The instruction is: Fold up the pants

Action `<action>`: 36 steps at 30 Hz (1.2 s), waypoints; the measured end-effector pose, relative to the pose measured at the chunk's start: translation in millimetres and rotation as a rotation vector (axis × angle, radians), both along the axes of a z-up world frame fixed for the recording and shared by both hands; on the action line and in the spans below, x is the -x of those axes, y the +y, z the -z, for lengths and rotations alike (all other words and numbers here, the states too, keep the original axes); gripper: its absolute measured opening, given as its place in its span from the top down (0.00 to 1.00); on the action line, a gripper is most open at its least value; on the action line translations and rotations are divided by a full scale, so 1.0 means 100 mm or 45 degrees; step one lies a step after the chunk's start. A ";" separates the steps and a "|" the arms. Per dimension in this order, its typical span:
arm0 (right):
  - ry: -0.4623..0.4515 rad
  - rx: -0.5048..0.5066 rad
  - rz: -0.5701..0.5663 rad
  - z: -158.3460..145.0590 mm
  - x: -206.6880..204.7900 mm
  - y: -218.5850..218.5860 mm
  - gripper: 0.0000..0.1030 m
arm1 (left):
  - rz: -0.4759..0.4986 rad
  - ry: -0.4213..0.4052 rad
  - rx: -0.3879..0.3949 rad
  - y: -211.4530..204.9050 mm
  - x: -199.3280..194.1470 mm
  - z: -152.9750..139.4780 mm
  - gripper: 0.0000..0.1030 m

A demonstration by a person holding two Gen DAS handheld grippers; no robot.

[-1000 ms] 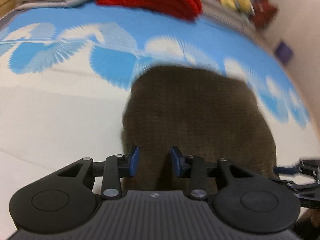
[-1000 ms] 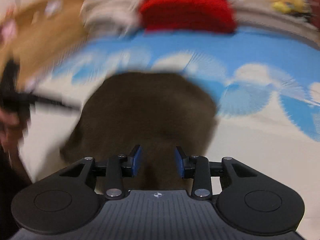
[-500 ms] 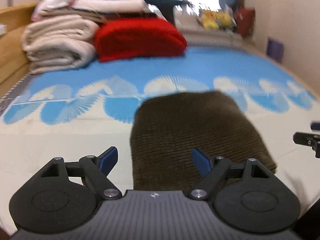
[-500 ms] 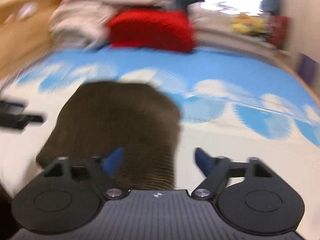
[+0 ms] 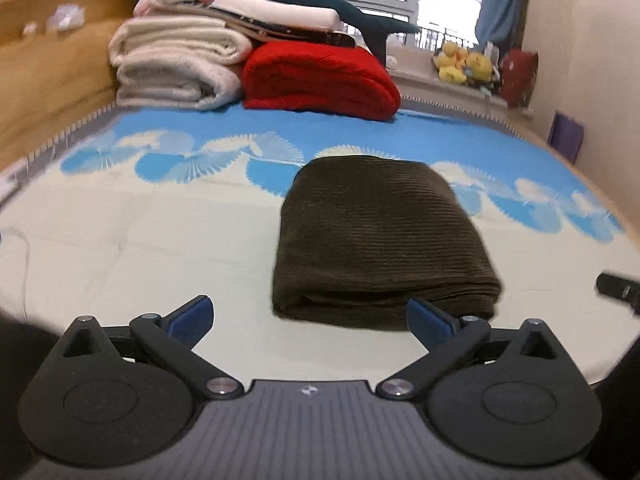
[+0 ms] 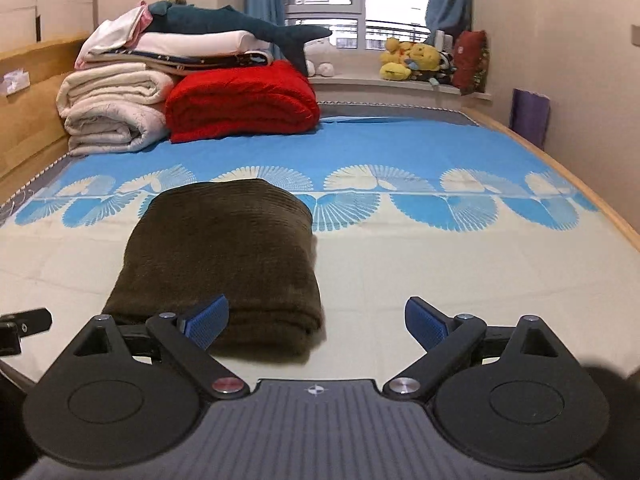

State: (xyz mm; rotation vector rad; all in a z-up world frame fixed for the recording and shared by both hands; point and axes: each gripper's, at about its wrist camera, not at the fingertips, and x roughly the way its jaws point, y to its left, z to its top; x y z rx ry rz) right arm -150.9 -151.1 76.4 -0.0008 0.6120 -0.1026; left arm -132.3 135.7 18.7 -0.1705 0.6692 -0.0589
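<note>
Dark brown corduroy pants (image 5: 380, 236) lie folded into a thick rectangle on the bed sheet (image 5: 140, 248), their folded edge toward me. My left gripper (image 5: 310, 314) hovers short of that near edge; its jaws are opening wide with nothing between them. In the right wrist view the pants (image 6: 224, 256) sit left of centre. My right gripper (image 6: 316, 316) is held back from their near right corner, its jaws also opening and empty. A tip of the right gripper (image 5: 618, 292) shows at the left view's right edge.
Folded cream blankets (image 5: 176, 68), a red blanket (image 5: 320, 80) and a dark plush shark (image 6: 240, 26) are stacked at the bed's far end. A wooden headboard (image 5: 44, 96) runs along the left. Stuffed toys (image 6: 416, 60) sit on the windowsill, and a wall stands at the right.
Both grippers have drawn back and lifted away from the pants while their jaws spread from narrow to wide. The pants stay folded on the bed.
</note>
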 end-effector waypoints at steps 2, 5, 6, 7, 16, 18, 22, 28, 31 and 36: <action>-0.016 -0.034 0.001 -0.02 0.11 0.01 0.07 | 0.014 0.015 0.031 -0.02 0.09 0.00 0.00; -0.053 -0.010 -0.046 -0.03 0.17 0.09 0.06 | 0.062 -0.024 -0.056 -0.19 0.12 -0.02 0.00; -0.059 0.003 -0.051 -0.03 0.16 0.11 0.06 | 0.070 -0.033 -0.087 -0.25 0.12 -0.01 0.00; -0.054 0.005 -0.047 -0.02 0.16 0.13 0.06 | 0.078 -0.032 -0.106 -0.29 0.12 0.01 0.00; -0.017 0.053 -0.080 0.05 0.09 0.24 0.05 | 0.092 -0.006 -0.147 -0.37 0.04 0.12 0.00; -0.010 0.051 -0.082 0.05 0.09 0.24 0.05 | 0.087 -0.009 -0.142 -0.36 0.04 0.11 0.00; -0.010 0.049 -0.078 0.05 0.08 0.25 0.05 | 0.080 0.000 -0.134 -0.34 0.03 0.11 0.00; -0.006 0.042 -0.080 0.06 0.06 0.25 0.05 | 0.085 -0.003 -0.143 -0.34 0.02 0.12 0.00; -0.006 0.042 -0.080 0.07 0.06 0.25 0.05 | 0.086 -0.005 -0.145 -0.34 0.02 0.12 0.00; -0.004 0.040 -0.079 0.07 0.06 0.25 0.05 | 0.084 -0.003 -0.143 -0.34 0.02 0.12 0.00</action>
